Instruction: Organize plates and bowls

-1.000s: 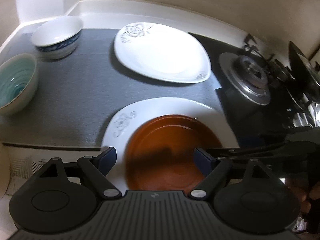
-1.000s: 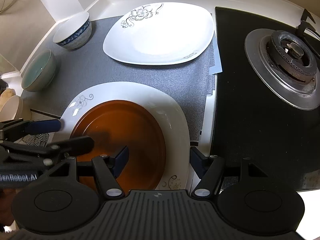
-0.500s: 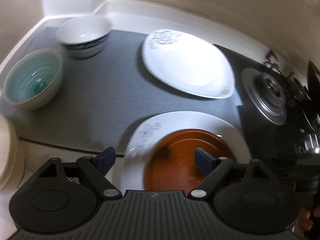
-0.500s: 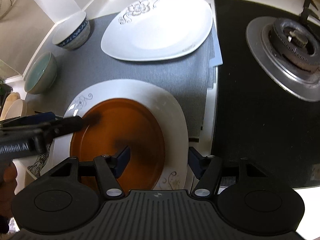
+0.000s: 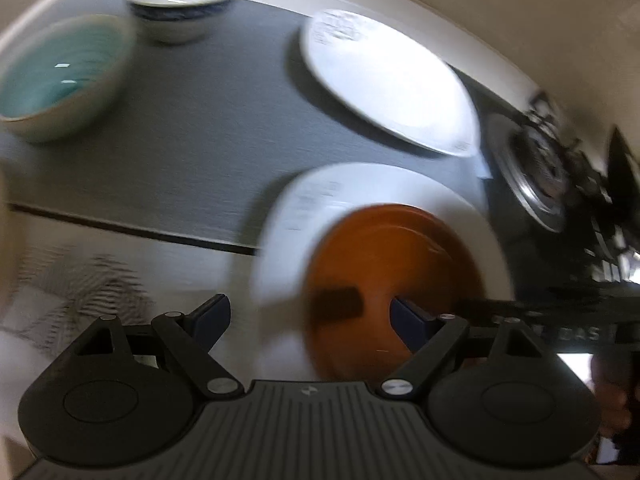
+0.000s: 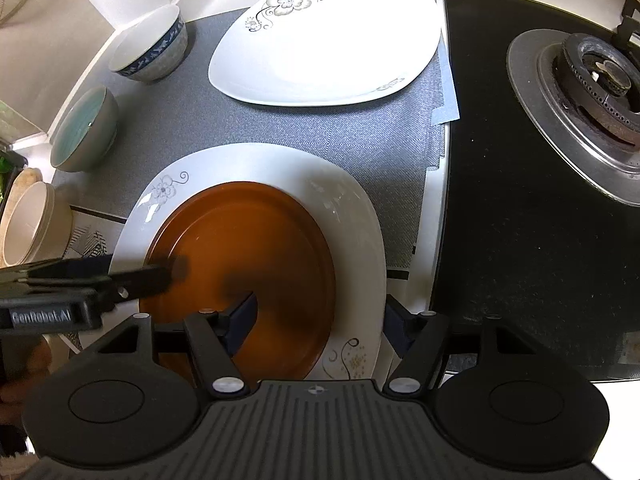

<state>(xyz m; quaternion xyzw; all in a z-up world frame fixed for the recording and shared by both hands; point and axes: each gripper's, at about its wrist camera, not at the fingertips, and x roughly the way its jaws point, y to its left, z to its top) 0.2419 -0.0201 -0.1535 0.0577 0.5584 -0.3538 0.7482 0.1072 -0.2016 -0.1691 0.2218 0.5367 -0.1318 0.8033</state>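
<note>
A brown plate (image 6: 240, 256) lies on a white flowered plate (image 6: 352, 208) at the near edge of the grey mat (image 6: 360, 128). My right gripper (image 6: 320, 316) hangs over the stack's near right edge. Its jaws are opening; one finger is over the brown plate, the other just outside the white rim, and neither pad presses. My left gripper (image 5: 308, 314) is open above the stack's left side in a blurred view, and it also shows from the side (image 6: 128, 270). A second white flowered plate (image 6: 324, 44) lies further back. A blue-patterned bowl (image 6: 152, 48) and a teal bowl (image 6: 84, 128) stand at the left.
A black glass hob with a gas burner (image 6: 592, 92) fills the right side. Stacked cream bowls (image 6: 28, 220) stand off the mat at the left, above a patterned cloth (image 5: 92, 280). A white wall and ledge run behind the mat.
The left view has swung and blurred: the bowls have come nearer and the plate stack has shifted right. The right gripper has kept its place, with its fingers slightly wider apart.
</note>
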